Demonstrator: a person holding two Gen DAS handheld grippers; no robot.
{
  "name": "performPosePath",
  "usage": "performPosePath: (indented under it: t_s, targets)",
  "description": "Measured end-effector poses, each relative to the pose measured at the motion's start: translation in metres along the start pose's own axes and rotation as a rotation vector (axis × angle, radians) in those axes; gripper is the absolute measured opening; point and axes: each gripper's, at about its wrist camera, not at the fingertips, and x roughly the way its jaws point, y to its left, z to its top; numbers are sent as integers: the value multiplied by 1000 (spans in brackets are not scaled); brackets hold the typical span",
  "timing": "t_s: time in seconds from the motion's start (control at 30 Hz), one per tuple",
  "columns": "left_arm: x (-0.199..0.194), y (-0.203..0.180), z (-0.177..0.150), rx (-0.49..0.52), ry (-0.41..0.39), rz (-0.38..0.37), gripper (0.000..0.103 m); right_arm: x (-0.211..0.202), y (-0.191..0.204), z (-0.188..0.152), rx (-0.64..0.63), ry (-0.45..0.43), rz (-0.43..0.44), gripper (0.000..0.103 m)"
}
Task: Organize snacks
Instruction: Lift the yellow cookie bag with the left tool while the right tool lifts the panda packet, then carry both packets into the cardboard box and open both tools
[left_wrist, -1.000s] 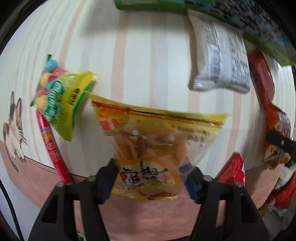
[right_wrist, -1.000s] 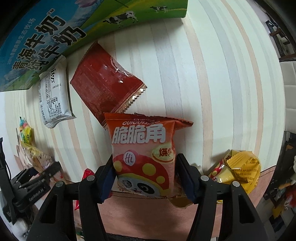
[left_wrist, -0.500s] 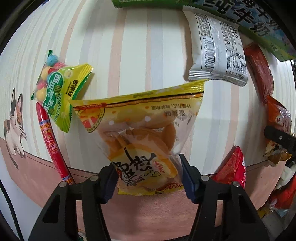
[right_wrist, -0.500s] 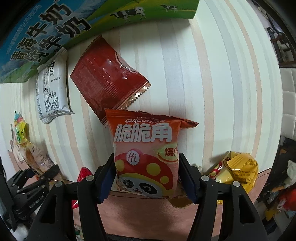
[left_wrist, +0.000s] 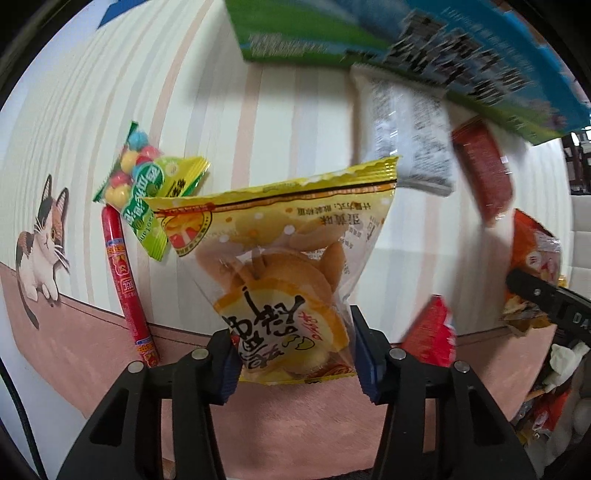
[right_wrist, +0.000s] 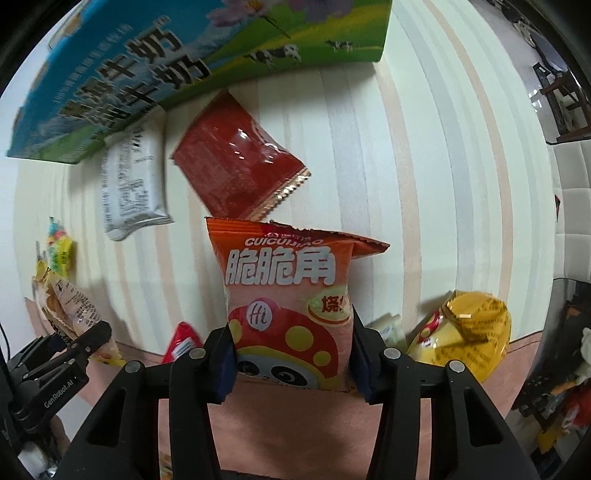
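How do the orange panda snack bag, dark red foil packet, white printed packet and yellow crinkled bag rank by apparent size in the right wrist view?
1. Orange panda snack bag, though nearest the camera.
2. Dark red foil packet.
3. White printed packet and yellow crinkled bag: too alike to rank.

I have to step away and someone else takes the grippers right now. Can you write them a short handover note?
Left gripper: jaws just closed on the yellow cake bag. Right gripper: jaws just closed on the orange chip bag.
On the striped cloth: dark red packet, white packet, candy bag, sausage stick, yellow pack, beside the milk box.
Done: both bags gripped. Left: place them, then sort the rest.
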Motion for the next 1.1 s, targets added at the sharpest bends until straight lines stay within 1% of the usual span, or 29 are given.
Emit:
performPosePath:
  t_s: [0.17, 0.27, 0.4, 0.47, 0.53, 0.57, 0.63, 0.73, 0.77, 0.83, 0.87, 0.9, 0.97, 1.07, 1.1]
  targets:
    - [-36, -7, -5, 23, -61, -32, 48, -27, 11, -10, -15, -38, 70, 52]
    - [-70, -11, -4, 41, -112, -61, 48, -51, 19, -10, -30, -70, 127, 52]
    - [-119, -18, 7, 69, -189, -96, 48, -101, 31, -3, -55, -141, 208, 52]
    - [-143, -24, 18, 87, -221, -108, 48, -125, 35, 5, -63, -174, 242, 52]
    - [-159, -35, 45, 104, -247, -109, 48, -150, 42, 17, -76, -210, 273, 52]
    - [-171, -35, 59, 112, -257, -107, 48, -161, 47, 24, -85, -229, 277, 52]
    - [-177, -35, 88, 125, -259, -101, 48, -179, 57, 44, -107, -264, 264, 52]
    - [-182, -34, 138, 144, -236, -67, 48, -187, 75, 79, -121, -284, 249, 52]
    - [-179, -32, 154, 147, -216, -57, 48, -187, 82, 92, -122, -284, 243, 52]
    - [-169, -26, 178, 130, -192, -41, 48, -182, 86, 111, -123, -272, 232, 52]
    - [-161, -24, 194, 130, -156, -38, 48, -176, 90, 121, -119, -264, 225, 52]
    - [-157, -23, 202, 122, -138, -39, 48, -169, 91, 131, -114, -248, 217, 52]
    - [-140, -19, 223, 125, -78, -32, 48, -154, 95, 145, -104, -218, 215, 52]
    - [-116, -16, 241, 122, 6, -40, 48, -132, 98, 164, -86, -181, 212, 52]
    - [-111, -17, 241, 114, 23, -45, 48, -124, 97, 168, -77, -169, 213, 52]
